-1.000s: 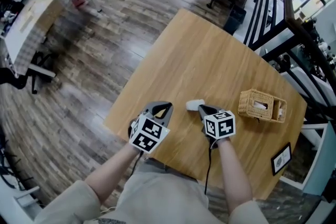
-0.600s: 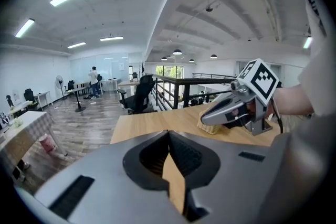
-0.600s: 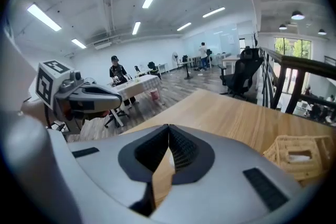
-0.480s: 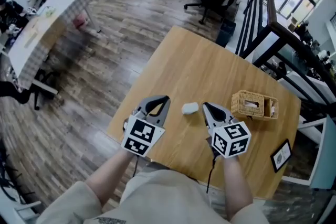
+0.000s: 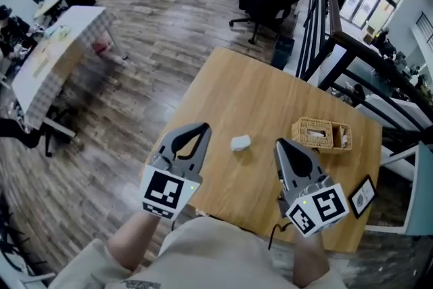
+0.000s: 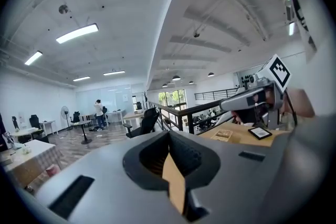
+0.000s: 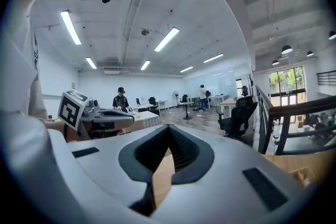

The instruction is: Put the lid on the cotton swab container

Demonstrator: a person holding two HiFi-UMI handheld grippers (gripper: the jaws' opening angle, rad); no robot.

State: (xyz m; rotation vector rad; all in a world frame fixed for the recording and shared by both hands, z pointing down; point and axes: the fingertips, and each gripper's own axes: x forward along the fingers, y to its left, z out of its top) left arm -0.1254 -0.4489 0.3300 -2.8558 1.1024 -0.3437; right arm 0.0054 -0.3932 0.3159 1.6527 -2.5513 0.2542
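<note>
Both hands are held up close to the body, and each set of tongs points away across the surface. The left tongs and right tongs both have their tips pressed together with nothing in them. The little white cotton swab container sits on the surface between the two, touching neither. A basket is off to the right.

A: What are the surfaces looking like?
B: My left gripper and right gripper are showing matt grey plastic. The table is gleaming as smooth varnished wood; the basket is looking rough, woven wicker.
</note>
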